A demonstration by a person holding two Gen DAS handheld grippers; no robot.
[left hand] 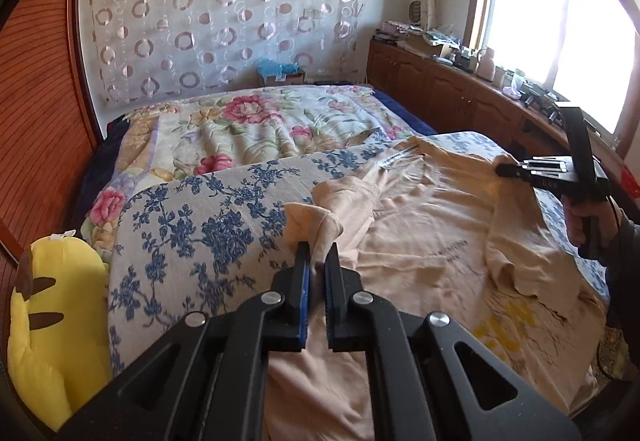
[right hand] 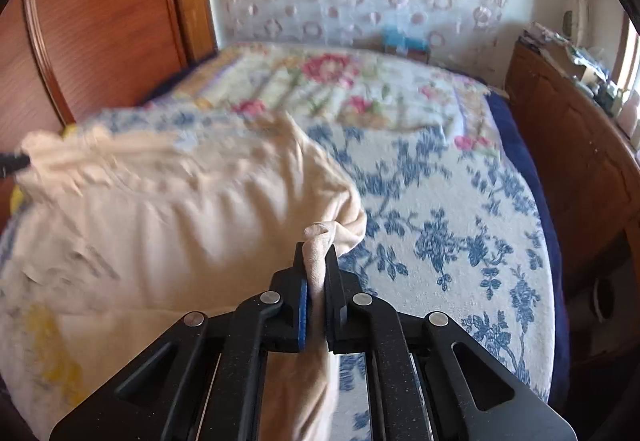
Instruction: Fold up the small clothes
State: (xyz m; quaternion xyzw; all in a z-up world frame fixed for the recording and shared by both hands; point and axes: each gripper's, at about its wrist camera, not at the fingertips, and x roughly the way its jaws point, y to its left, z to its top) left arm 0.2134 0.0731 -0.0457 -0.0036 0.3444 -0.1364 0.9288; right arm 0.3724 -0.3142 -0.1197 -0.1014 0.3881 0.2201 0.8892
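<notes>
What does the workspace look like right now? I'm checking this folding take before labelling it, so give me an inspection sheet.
Surface: bed under a blue-flowered cover, with a pink-flowered blanket behind it.
Job's things: cream shirt spread out and rumpled, each end lifted by a claw.
Clutter: yellow plush toy at the bed's left edge.
Grippers: left claw shut on a bunch of the shirt; right claw shut on another bunch.
Cables: thin dark cord by the person's hand.
Surroundings: wooden cabinet crowded with small items under a bright window; circle-patterned curtain; wooden panel on the left.
</notes>
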